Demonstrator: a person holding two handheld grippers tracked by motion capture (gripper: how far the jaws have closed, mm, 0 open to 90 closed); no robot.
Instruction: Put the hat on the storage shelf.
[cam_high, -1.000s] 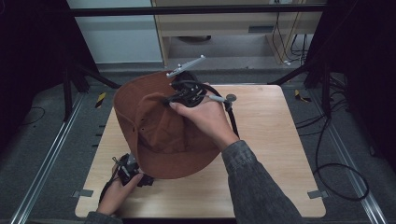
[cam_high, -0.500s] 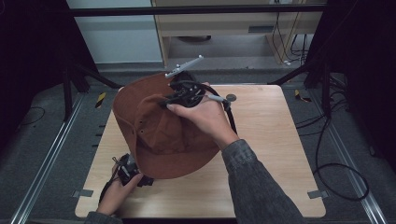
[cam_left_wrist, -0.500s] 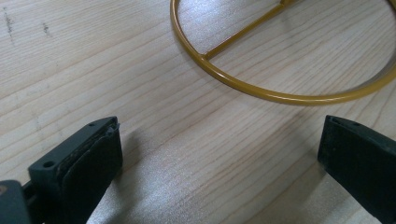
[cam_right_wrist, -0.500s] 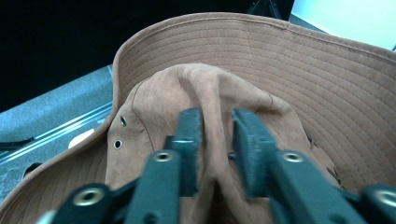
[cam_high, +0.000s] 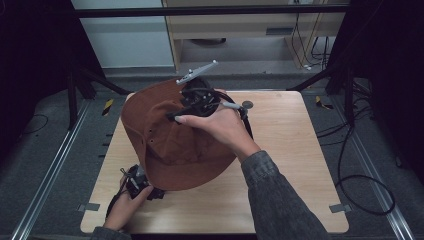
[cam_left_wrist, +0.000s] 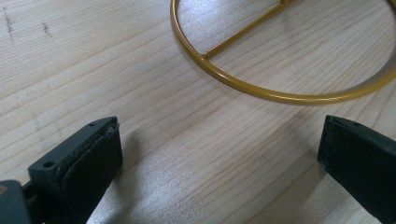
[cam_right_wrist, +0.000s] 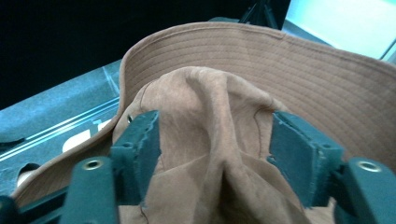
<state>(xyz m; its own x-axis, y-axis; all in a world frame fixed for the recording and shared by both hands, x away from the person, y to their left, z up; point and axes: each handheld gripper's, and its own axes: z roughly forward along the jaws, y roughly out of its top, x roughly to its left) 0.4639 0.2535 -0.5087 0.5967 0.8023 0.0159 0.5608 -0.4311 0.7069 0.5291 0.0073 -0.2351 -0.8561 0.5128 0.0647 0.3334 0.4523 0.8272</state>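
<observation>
You are keeping the left claw (cam_high: 142, 184) low at the near left corner of the worktop (cam_high: 295, 165), your hand wrapped around it just beside the near edge of the brown hat (cam_high: 170, 135). In the left gripper view that claw (cam_left_wrist: 219, 154) is standing released, its two black jaws spread wide over bare wood with nothing between them. Just ahead of it a yellow metal ring (cam_left_wrist: 243, 84) is lying flat on the worktop, a thin spoke crossing inside it.

Moving right, the brown hat is sitting over the left middle of the worktop, its brim spreading wide and its crown raised toward the far side.

Further right, you are gripping the right claw (cam_high: 192, 102) at the top of the hat, your arm reaching in from the near right. In the right gripper view that claw (cam_right_wrist: 215, 140) is clenching a bunched fold of the hat's crown (cam_right_wrist: 210, 121) between its jaws, the stitched brim curving up behind it.
</observation>
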